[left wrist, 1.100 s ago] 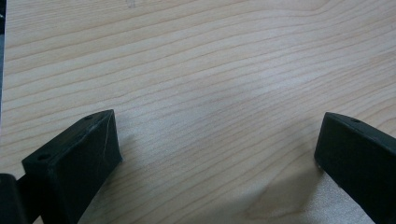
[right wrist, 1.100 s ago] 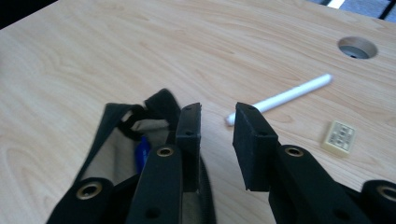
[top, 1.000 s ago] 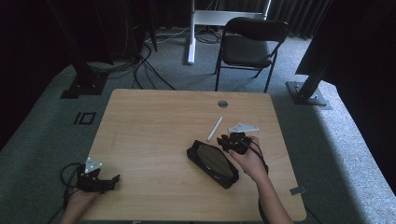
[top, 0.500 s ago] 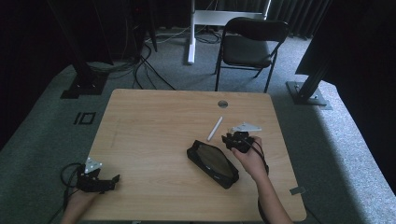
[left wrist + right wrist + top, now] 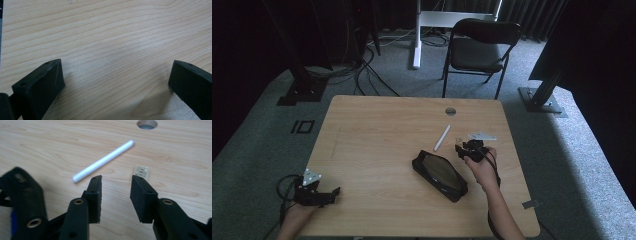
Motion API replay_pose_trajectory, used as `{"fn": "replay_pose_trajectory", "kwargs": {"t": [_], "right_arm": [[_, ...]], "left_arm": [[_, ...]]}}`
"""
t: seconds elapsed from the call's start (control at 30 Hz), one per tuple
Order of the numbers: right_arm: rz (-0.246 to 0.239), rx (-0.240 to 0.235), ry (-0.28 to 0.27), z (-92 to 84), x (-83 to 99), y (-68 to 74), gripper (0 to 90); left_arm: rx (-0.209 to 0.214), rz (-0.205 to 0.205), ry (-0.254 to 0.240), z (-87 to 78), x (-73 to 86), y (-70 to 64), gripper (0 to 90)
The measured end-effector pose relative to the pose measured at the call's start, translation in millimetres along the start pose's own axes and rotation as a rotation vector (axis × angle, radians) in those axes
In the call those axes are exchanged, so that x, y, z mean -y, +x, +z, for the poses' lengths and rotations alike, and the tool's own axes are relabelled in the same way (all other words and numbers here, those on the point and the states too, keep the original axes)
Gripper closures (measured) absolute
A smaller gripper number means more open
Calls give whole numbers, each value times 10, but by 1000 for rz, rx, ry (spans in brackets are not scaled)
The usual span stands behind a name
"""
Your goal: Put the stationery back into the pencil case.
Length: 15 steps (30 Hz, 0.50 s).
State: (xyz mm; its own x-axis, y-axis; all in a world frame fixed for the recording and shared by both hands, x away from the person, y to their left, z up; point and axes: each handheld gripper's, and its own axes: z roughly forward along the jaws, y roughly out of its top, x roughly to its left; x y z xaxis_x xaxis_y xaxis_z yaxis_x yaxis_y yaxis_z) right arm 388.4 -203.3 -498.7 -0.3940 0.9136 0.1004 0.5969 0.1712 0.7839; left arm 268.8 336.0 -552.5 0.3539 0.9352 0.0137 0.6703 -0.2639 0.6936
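Two handheld grippers on one wooden tabletop [image 5: 377, 130]. Left gripper [image 5: 333, 191]: near the front left corner, jaws spread wide over bare wood, nothing between them. Right gripper [image 5: 460, 148]: toward the right edge, jaws partly apart after just opening, empty, aimed at a small pale chip [image 5: 142, 171] lying just beyond their tips. White stylus [image 5: 103, 161]: flat, slanted, just beside the chip. Black zip pouch [image 5: 440, 174]: right of centre, near the front edge, beside the right hand [image 5: 479, 167].

Readable text: none on any thing.
Small tan chip [image 5: 142, 171]: faint marks, too small to read.
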Motion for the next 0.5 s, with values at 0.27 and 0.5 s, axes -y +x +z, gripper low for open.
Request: {"fn": "replay_pose_trajectory", "kwargs": {"t": [0.27, 0.5], "right_arm": [[32, 22, 7, 70, 22, -90, 544], [86, 46, -6, 167, -19, -168, 439]], "left_arm": [[0, 0, 0, 0, 0, 0, 2], [0, 0, 0, 0, 0, 0, 2]]}}
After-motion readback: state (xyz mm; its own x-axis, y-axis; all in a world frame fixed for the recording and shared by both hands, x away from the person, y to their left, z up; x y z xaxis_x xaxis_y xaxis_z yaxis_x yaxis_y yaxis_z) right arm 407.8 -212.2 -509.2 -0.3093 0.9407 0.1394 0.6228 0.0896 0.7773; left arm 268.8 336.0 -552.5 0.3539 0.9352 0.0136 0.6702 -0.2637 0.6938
